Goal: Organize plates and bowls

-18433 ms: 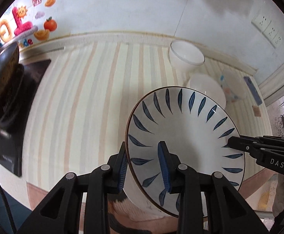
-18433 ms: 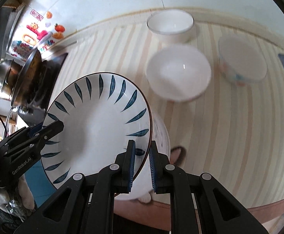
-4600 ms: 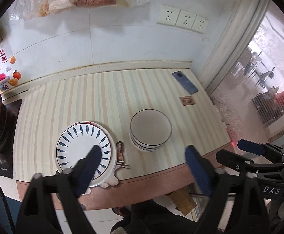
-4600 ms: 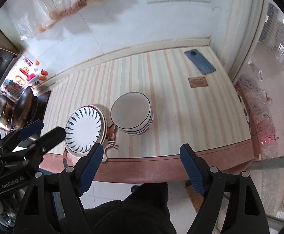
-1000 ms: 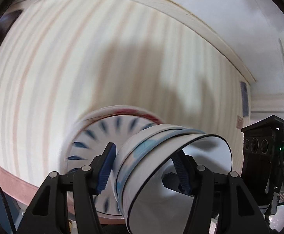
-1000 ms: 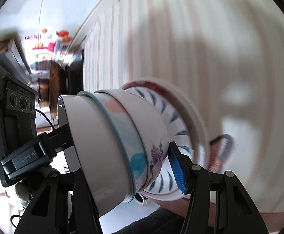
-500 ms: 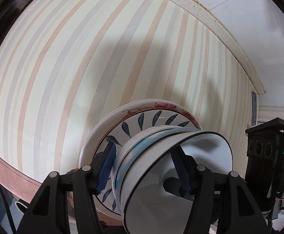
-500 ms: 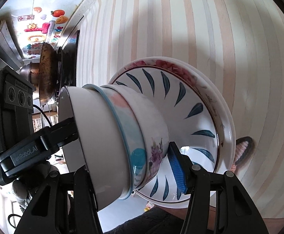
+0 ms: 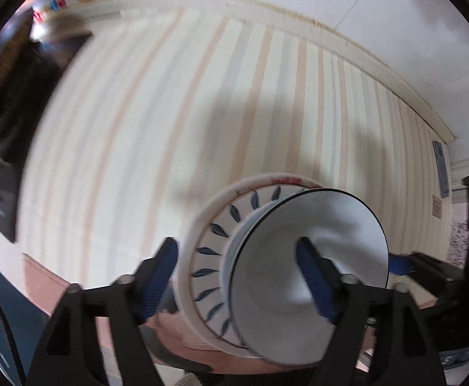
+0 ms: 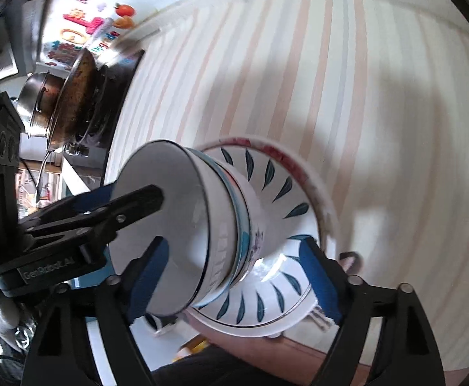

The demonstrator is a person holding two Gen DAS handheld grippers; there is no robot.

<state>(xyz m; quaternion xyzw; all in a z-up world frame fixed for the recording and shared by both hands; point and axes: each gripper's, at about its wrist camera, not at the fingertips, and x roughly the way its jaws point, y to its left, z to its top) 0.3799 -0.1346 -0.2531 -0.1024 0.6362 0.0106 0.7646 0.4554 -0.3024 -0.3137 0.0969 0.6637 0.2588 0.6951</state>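
Note:
A stack of nested white bowls [image 9: 331,231] rests, tilted toward the cameras, on a blue-leaf plate [image 9: 215,228] that lies on a larger red-rimmed plate [image 9: 286,180]. My left gripper [image 9: 237,273] stands open, its blue pads spread wide on either side of the stack and apart from it. In the right wrist view the bowl stack [image 10: 225,218] sits on the leaf plate [image 10: 279,180], and my right gripper [image 10: 234,280] is open around it without touching. The left gripper's finger [image 10: 105,206] reaches in front of the top bowl's mouth.
The striped countertop [image 9: 202,96] stretches toward the wall. A stove with a dark pan [image 10: 70,96] and a steel pot stands at the left. A phone [image 9: 440,167] lies at the far right by the wall. The plates sit close to the counter's front edge [image 9: 51,276].
Both grippers have opened wide and let go of the bowl stack, which now sits on the plates. Both cameras have drawn back slightly.

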